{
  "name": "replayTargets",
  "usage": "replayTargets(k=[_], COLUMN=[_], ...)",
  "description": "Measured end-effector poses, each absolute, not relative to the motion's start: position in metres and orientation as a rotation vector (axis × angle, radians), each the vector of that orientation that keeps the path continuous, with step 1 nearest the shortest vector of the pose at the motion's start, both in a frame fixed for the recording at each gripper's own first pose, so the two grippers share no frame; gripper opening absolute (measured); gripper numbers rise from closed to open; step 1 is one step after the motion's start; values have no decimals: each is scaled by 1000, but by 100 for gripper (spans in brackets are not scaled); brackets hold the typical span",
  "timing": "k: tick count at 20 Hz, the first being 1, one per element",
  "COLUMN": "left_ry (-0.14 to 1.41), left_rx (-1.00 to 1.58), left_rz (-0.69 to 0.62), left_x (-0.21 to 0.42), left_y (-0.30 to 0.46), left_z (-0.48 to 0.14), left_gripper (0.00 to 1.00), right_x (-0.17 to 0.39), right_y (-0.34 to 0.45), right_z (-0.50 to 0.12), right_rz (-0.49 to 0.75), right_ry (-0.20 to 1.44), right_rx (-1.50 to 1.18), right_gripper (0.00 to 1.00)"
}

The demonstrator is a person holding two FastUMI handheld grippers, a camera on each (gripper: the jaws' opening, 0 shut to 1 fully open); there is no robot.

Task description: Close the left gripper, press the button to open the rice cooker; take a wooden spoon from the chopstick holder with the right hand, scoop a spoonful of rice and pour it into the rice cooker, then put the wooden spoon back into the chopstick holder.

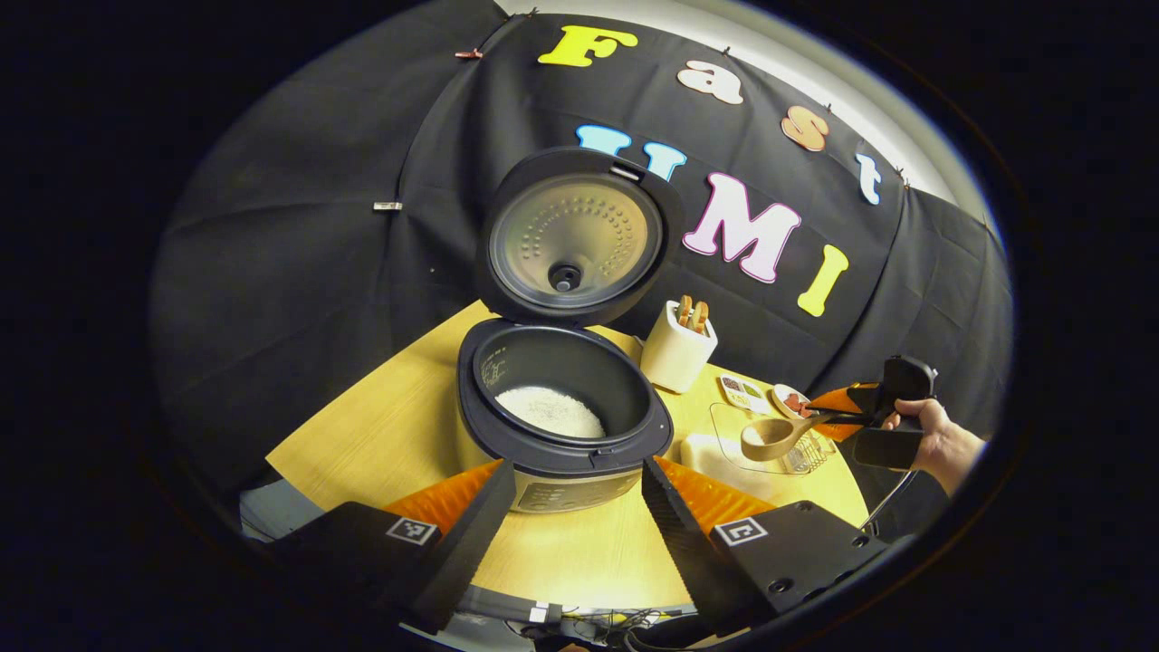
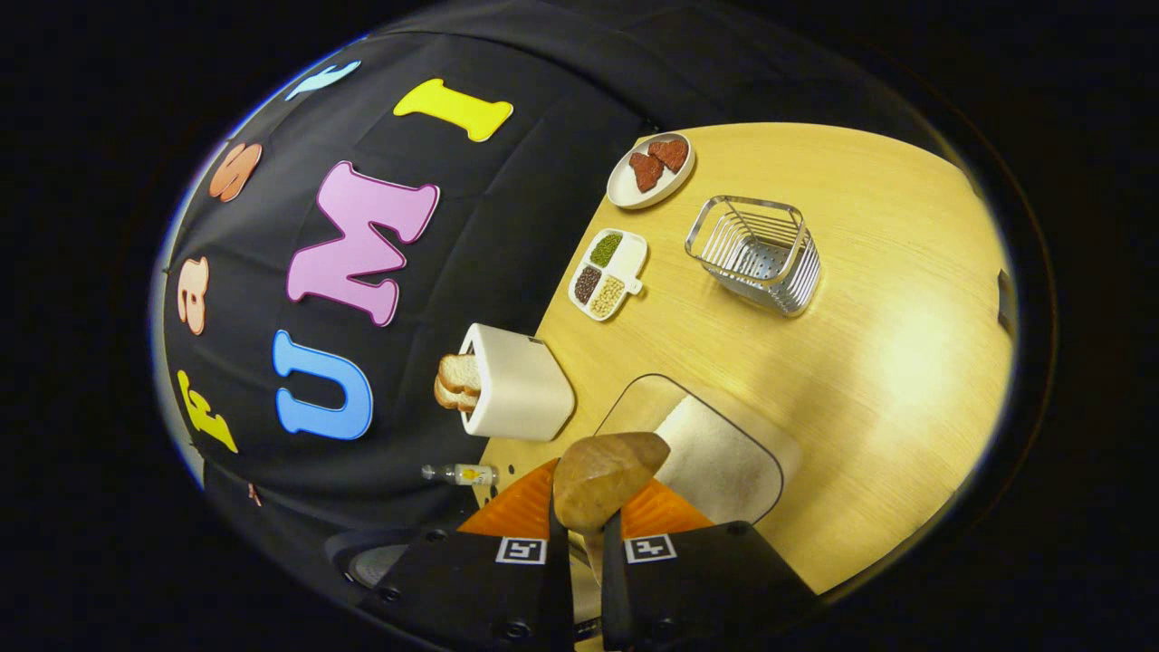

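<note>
Rice cooker (image 1: 561, 426) open at table centre in left gripper view, lid (image 1: 572, 237) standing upright behind the pot, white rice (image 1: 550, 410) lying in the pot's bottom. Control panel on cooker front partly hidden between the left gripper's (image 1: 575, 507) own fingers, which stand spread wide, one each side of the cooker base, holding nothing. Fingertips close to the cooker front; touching or not, cannot tell.

Right of the cooker: white holder (image 1: 677, 348) with brown pieces poking out the top, hard to identify from here; in right gripper view the same holder (image 2: 516, 385) looks like a toaster with bread slices. Wire chopstick holder (image 2: 759, 254) standing on the table (image 2: 887, 362), apart from other items; in left gripper view mostly hidden behind the spoon.

Wooden spoon (image 1: 780, 433) held out over a clear container of rice (image 2: 715, 462), bowl toward the cooker. Right gripper (image 1: 819, 417) and a hand (image 1: 937, 439) at far right in left gripper view, partly cut off at the edge. In right gripper view, own fingers (image 2: 552, 543) pressed close together, pinching the spoon (image 2: 605, 489) handle; bowl seen from its back, contents not visible. Container's near corner covered by spoon and fingers.

Also on table: small divided dish (image 2: 607, 273) of grains, plate (image 2: 652, 172) with reddish pieces. Small bottle (image 2: 462, 474) near table edge, blurred.
</note>
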State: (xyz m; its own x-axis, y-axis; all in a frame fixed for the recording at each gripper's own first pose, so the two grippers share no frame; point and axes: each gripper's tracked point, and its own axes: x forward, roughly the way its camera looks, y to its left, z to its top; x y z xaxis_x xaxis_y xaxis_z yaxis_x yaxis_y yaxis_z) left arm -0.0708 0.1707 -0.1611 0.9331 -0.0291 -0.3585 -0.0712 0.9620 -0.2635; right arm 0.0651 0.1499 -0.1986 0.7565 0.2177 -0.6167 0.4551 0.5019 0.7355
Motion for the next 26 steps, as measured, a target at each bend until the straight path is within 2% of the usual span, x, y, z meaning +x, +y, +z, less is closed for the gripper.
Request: replayTargets(k=[10, 16, 20, 26], left_ry=[313, 302, 294, 325], left_rx=[-267, -283, -317, -373], left_rz=[100, 158, 187, 200], left_x=[-95, -109, -114, -115], left_y=[210, 238, 253, 267], left_z=[-148, -149, -150, -162], left_gripper=[95, 95, 95, 95], right_x=[68, 53, 52, 59], right_y=[274, 358, 399, 442], right_z=[-139, -126, -120, -102], right_rz=[65, 201, 297, 447], right_ry=[777, 849, 794, 580], right_rx=[1236, 1182, 978, 555], right_gripper=[17, 17, 17, 16])
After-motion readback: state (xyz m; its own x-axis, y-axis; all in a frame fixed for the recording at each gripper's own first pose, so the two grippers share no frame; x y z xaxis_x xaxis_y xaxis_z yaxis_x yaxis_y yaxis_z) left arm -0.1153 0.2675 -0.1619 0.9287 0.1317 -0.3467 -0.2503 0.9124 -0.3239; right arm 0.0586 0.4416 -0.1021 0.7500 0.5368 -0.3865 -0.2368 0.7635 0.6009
